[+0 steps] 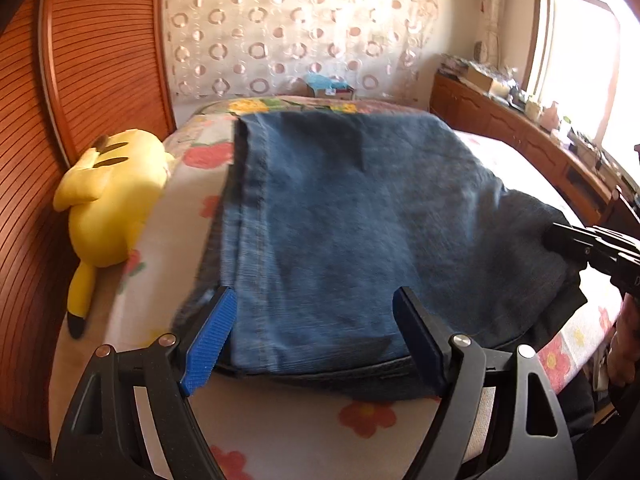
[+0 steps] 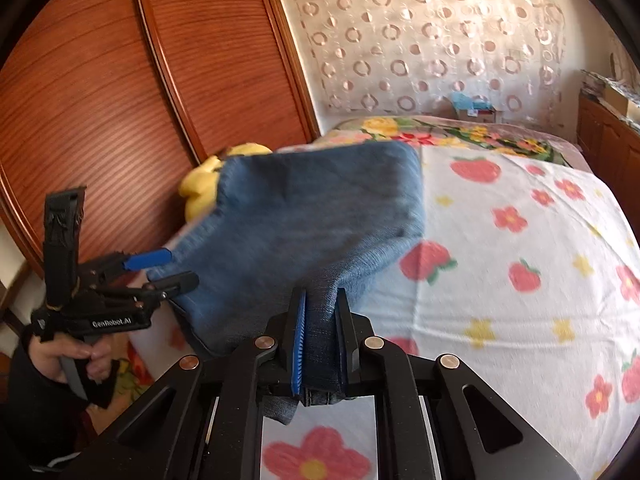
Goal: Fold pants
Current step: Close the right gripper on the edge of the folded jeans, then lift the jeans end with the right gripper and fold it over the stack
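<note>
A yellow Pikachu plush (image 1: 108,196) lies at the bed's left edge, beside the wooden headboard (image 1: 80,64). The left gripper (image 1: 316,332) is spread wide over the folded blue jeans (image 1: 352,220) on the floral bedsheet (image 2: 520,240) — the right gripper (image 2: 320,340) pinches their corner.

a bed (image 2: 520,320) with a flowered sheet carries folded jeans (image 1: 340,220) and a yellow plush toy (image 1: 112,208).

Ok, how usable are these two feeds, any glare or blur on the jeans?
Left wrist view: the window is blown out at the right, and the jeans are slightly motion-blurred. Right wrist view: even light, the jeans smeared, sharper at the right gripper. Both views bend at the edges.
</note>
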